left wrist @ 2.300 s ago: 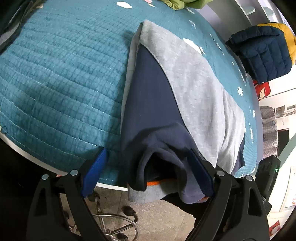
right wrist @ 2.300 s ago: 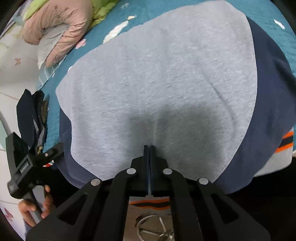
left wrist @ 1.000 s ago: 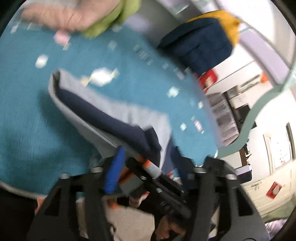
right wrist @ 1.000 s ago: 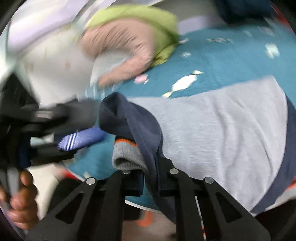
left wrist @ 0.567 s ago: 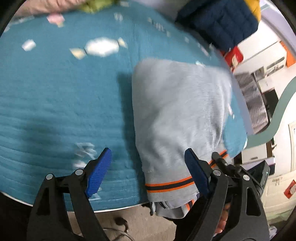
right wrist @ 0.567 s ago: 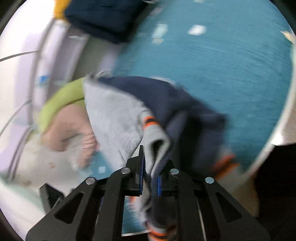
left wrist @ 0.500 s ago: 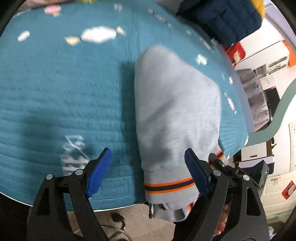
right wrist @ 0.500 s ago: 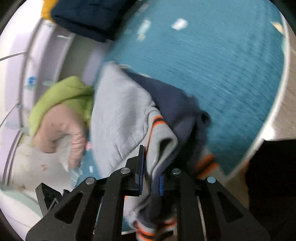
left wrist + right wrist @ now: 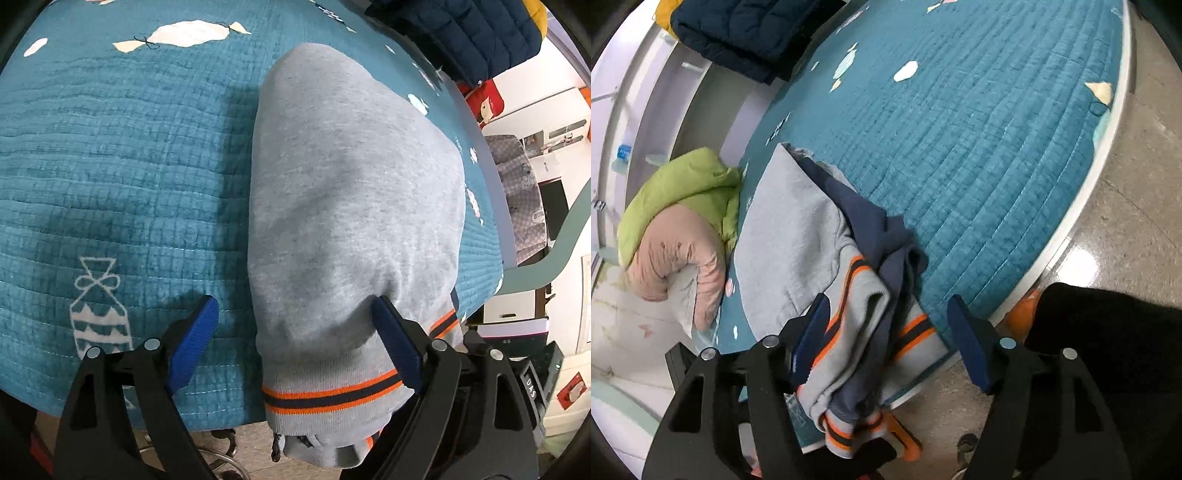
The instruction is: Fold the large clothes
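The grey sweatshirt (image 9: 351, 192) lies soft and floppy on the bed (image 9: 129, 166), both grippers' fingers (image 9: 192, 339) apart, so I'd pinch its thick striped hem (image 9: 332, 397).

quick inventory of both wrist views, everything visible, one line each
sweatshirt: 1, grey and navy, orange-striped hem, folded at the near table edge, hem overhanging
quilted cover: 1, teal with white prints, over the table
padded jacket: 1, navy with yellow, far edge
jacket pile: 1, green and pink, beside the sweatshirt
floor: grey, past the edge
left gripper: 1, black with blue pads, open, over the hem
right gripper: 1, same, jaws just opened, hem between them
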